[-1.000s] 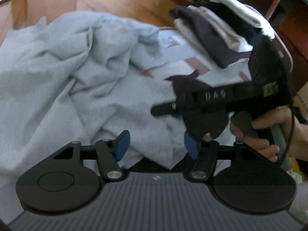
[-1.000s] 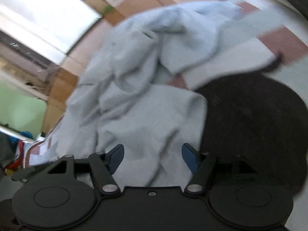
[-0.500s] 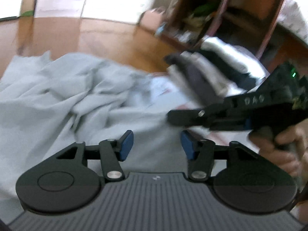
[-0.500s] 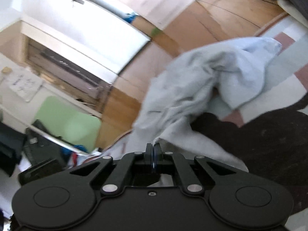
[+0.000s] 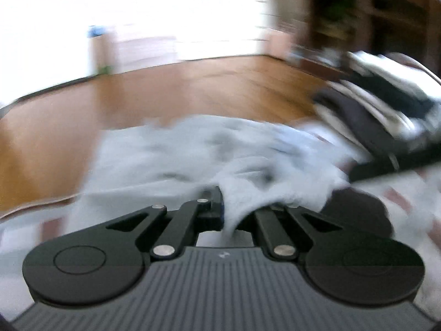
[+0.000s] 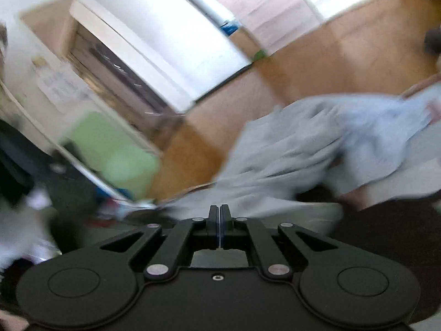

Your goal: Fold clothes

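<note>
A crumpled light grey-blue garment (image 5: pixel 209 154) lies on a patterned mat over the wooden floor; both views are motion-blurred. My left gripper (image 5: pixel 224 207) is shut on a fold of the garment, which bunches between its fingers. My right gripper (image 6: pixel 219 215) is shut, with a thin edge of the same garment (image 6: pixel 317 149) running up to its tips. The right gripper's dark body (image 5: pixel 399 165) shows at the right of the left wrist view.
A stack of folded dark and white clothes (image 5: pixel 386 102) sits at the right. A black round patch (image 6: pixel 386 237) lies on the mat beside the garment. Wooden floor (image 5: pixel 165 93) stretches beyond, with a green object (image 6: pixel 115 149) and white furniture (image 6: pixel 165 27) at the left.
My left gripper has closed on the garment; it was open half a second ago. The right gripper closed on the cloth earlier and stays shut. Both have risen, pulling the garment up.
</note>
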